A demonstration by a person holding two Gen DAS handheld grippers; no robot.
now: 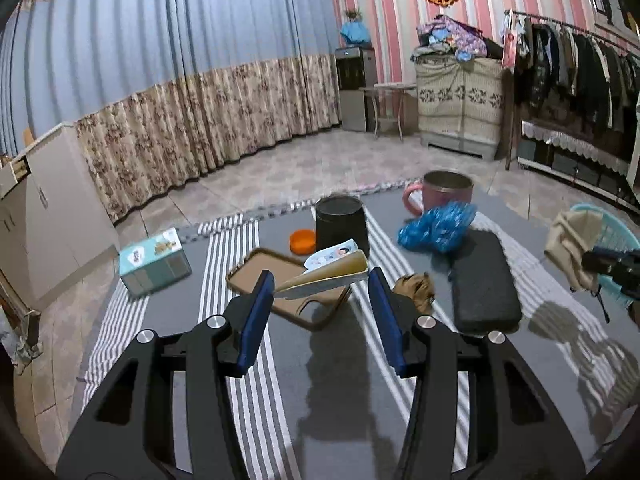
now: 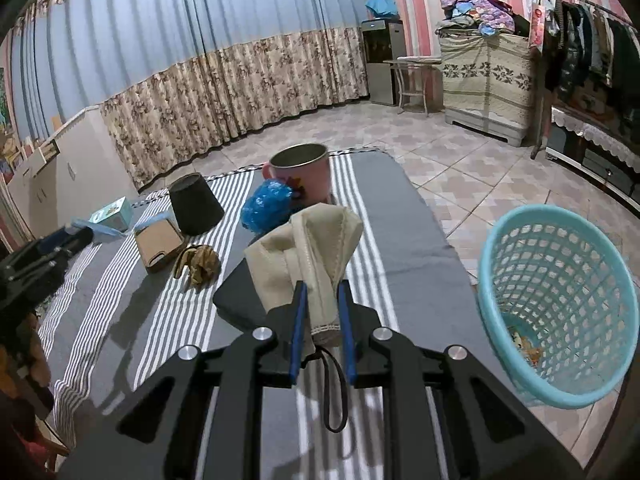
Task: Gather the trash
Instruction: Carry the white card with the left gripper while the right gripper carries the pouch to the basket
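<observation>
My right gripper is shut on a beige cloth pouch with a black cord, held above the table just left of the light blue mesh basket. The pouch and basket also show at the right edge of the left wrist view. My left gripper is open over the striped tablecloth, its fingertips beside a folded paper packet lying on a brown tray. A crumpled blue plastic bag and a brown crumpled wrapper lie ahead.
On the table stand a pink mug, an upturned black cup, an orange lid, a tissue box and a dark grey case. The basket holds some trash at its bottom. Tiled floor lies beyond.
</observation>
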